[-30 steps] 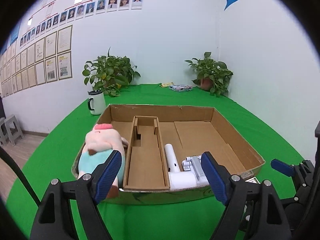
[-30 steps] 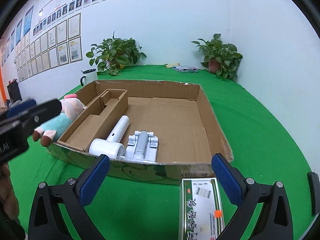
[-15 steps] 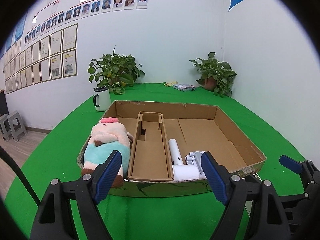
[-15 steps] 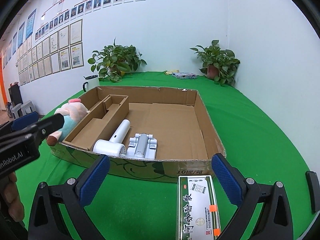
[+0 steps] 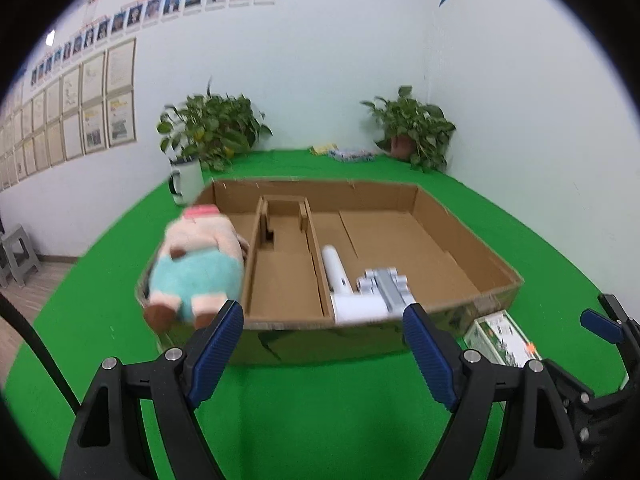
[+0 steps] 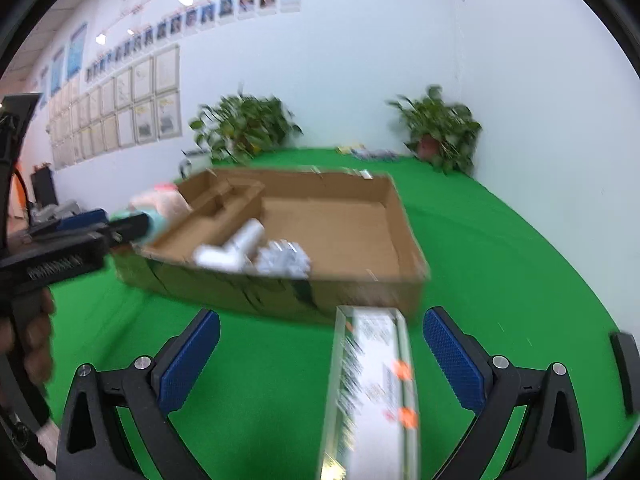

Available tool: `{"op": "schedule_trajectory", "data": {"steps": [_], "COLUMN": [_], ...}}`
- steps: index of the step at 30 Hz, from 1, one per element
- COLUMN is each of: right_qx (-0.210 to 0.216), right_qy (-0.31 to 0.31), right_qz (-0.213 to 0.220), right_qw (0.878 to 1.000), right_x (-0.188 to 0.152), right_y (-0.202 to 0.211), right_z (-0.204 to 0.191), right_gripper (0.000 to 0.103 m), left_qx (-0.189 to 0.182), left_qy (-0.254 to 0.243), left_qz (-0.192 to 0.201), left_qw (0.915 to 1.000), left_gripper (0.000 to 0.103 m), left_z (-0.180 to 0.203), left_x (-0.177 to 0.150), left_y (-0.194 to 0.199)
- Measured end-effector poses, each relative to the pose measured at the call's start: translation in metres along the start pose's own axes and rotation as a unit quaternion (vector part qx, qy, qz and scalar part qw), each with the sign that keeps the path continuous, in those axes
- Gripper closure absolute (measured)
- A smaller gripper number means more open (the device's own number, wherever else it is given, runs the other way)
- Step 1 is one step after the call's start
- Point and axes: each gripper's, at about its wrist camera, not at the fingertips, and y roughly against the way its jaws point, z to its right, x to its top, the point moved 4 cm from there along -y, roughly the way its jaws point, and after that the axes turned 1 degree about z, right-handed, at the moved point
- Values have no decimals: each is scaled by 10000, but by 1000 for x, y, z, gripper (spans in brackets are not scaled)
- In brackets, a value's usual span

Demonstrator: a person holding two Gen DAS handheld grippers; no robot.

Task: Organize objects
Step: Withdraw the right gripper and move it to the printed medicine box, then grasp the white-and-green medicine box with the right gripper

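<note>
- Green cloth covers the counter [image 5: 320, 420], which runs back to a white corner wall hung with framed papers and portrait photos; two potted plants [image 5: 212, 132] stand at the far edge, with a white mug [image 5: 186, 180] beside the left one.
- A shallow cardboard box [image 5: 460, 236] lies open in the middle, with a cardboard divider insert [image 5: 280, 280] left of centre.
- A white hair dryer [image 5: 340, 280] and a pale grey gadget [image 5: 386, 286] lie touching at the box's near wall.
- A plush pig [image 5: 200, 264] lies in the left compartment, its feet hanging over the near rim.
- The left gripper [image 5: 322, 344] has its jaws spread wide and empty, short of the box.
- The right gripper [image 6: 320, 360] also has its jaws wide apart; a green-and-white carton [image 6: 372, 392] lies on the cloth between them, no pad visibly touching it, though the view is blurred.
- The carton's far end sits just beside the box's near right corner.
- Bare cloth shows to the right of the box and in front of it.
</note>
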Motion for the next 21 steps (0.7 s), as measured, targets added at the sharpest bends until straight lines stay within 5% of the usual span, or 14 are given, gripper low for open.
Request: {"op": "schedule_trajectory", "data": {"steps": [6,12,17,21], "right_qx": [-152,160,140,299], "right_qy": [-566,-710,-368,-222], "right_qz": [-1125,-1540,-1708,-1722], "right_qw": [9919,9854,9845,9844], "right_x": [-57,-83,-91,-93], "right_y": [-18,-26,-30,-29], "right_z": [42,36,17,0], "right_gripper": [1,4,36,42], "left_qx": [-422,-725,-791,-992], "left_qy": [108,139,68,193], "left_qz": [-609,-858,-895,-929], "left_qw": [9972,9936,9928,9905], "left_gripper": [21,21,21,21], "left_z": [8,21,27,24], "left_x": [-35,-45,-49,-51], "left_y": [-15,-22,-21,-18]}}
